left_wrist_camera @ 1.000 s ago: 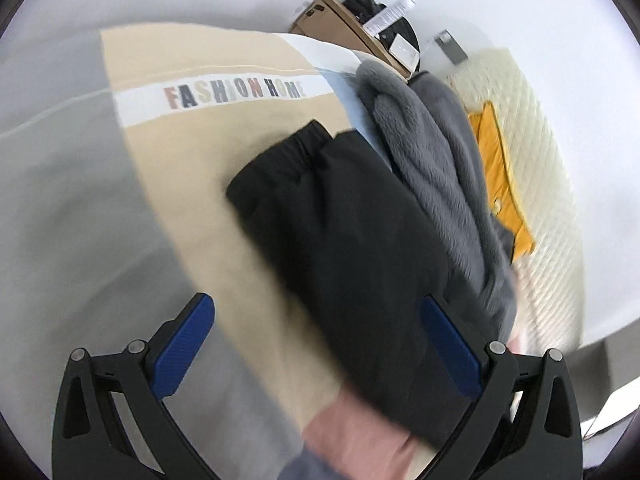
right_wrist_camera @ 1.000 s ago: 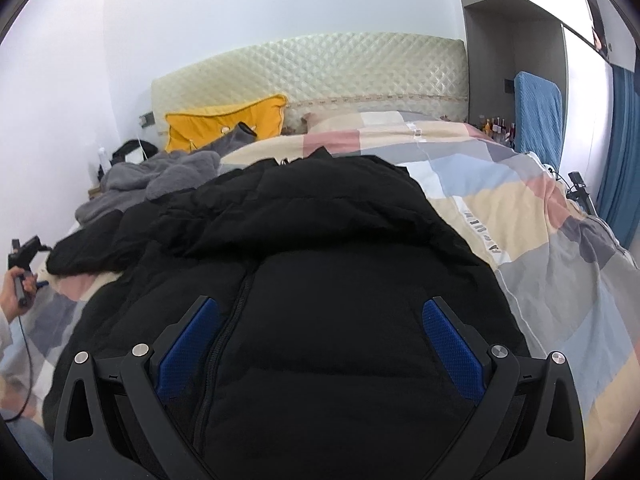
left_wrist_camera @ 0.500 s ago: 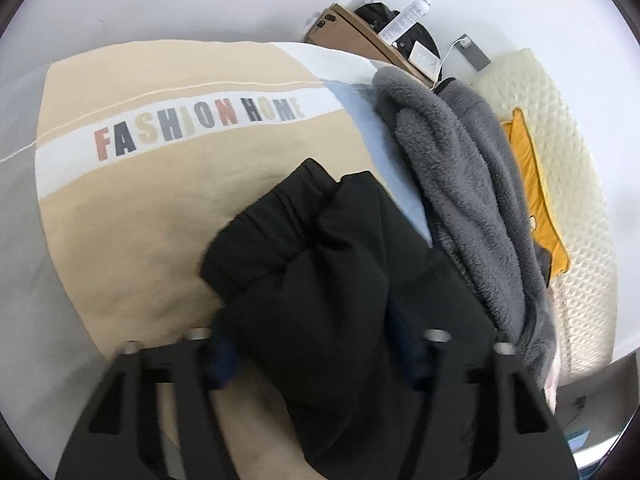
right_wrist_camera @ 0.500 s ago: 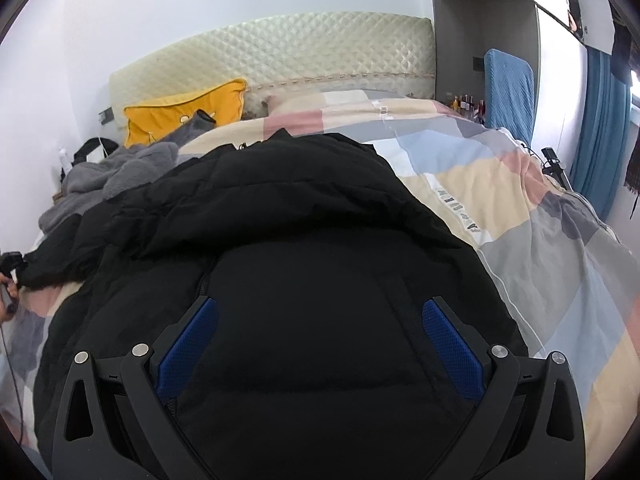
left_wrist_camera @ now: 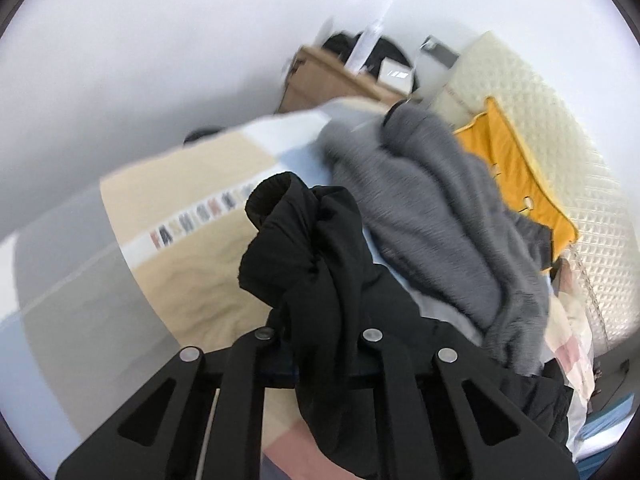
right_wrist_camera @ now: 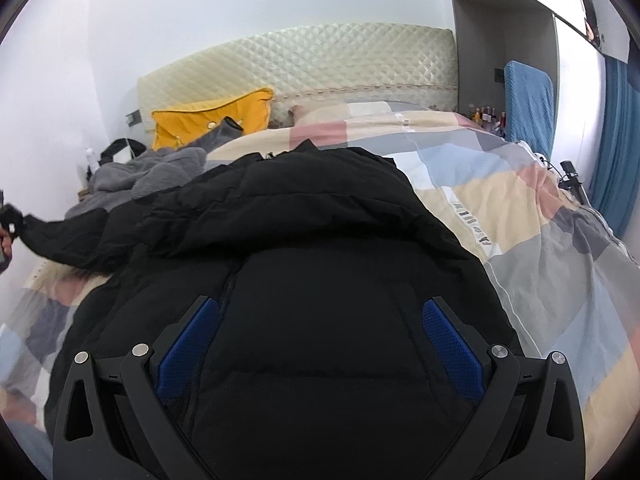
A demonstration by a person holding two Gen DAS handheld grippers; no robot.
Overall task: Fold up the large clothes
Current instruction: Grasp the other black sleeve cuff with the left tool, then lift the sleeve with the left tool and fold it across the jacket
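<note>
A white band across the patchwork duvet (left_wrist_camera: pixel 192 280), left of and beyond the left hand-held gripper (left_wrist_camera: pixel 318 360), carries coloured capital letters; motion blur leaves only a start like "FA" legible. In the right wrist view the same kind of band (right_wrist_camera: pixel 470 220) is too foreshortened to read.

Black puffer jacket (right_wrist_camera: pixel 320 264) spread on bed, sleeve (left_wrist_camera: pixel 308 248) lifted, bunched, cuff up.

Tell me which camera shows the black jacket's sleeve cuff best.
The left wrist view: the ribbed sleeve cuff fills its centre, bunched above the left gripper, which has just closed on the sleeve. The right wrist view shows the sleeve only small, stretched toward its left edge.
</note>
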